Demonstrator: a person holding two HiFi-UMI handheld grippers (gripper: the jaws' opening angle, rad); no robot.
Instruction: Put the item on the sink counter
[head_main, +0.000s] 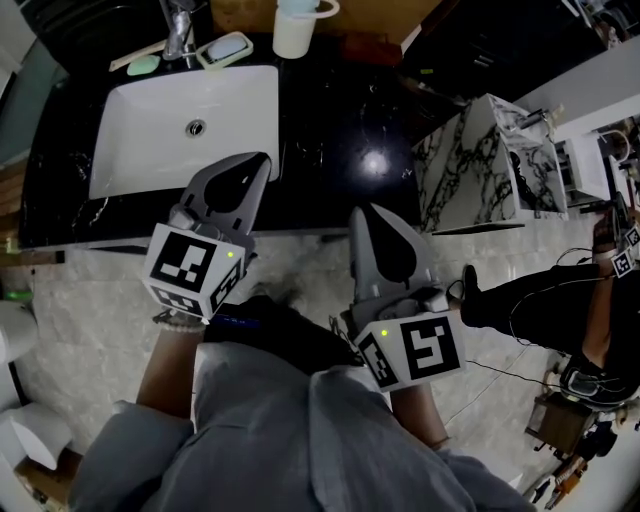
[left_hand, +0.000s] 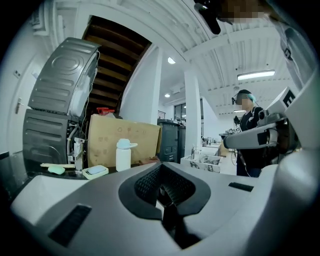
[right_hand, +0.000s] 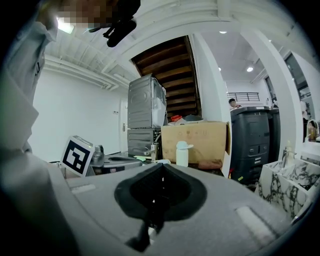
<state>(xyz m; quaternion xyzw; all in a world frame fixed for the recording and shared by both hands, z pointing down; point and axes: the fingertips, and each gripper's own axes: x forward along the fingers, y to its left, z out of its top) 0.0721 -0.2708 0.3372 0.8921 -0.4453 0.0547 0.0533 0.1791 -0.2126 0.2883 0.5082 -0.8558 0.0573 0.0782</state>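
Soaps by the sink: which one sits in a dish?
The blue soap, right of the tap; the green soap, left of it, lies bare.

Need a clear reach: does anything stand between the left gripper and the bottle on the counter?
Nothing visible does. The left gripper, shut and empty, hangs by the sink's right rim; only counter lies before the bottle. The soap dish sits off left.

**Sink counter** (head_main: 335, 140): a glossy black stone slab with pale veining. A white rectangular basin (head_main: 150, 130) is sunk in its left part. Three things stand apart along the back edge:
- a green bar (head_main: 143, 66), left of the tap (head_main: 178, 30);
- a pale tray holding a blue bar (head_main: 225, 50), just right of the tap;
- an upright white bottle with a pale blue cap (head_main: 295, 30).

Which of the three is the item cannot be told.
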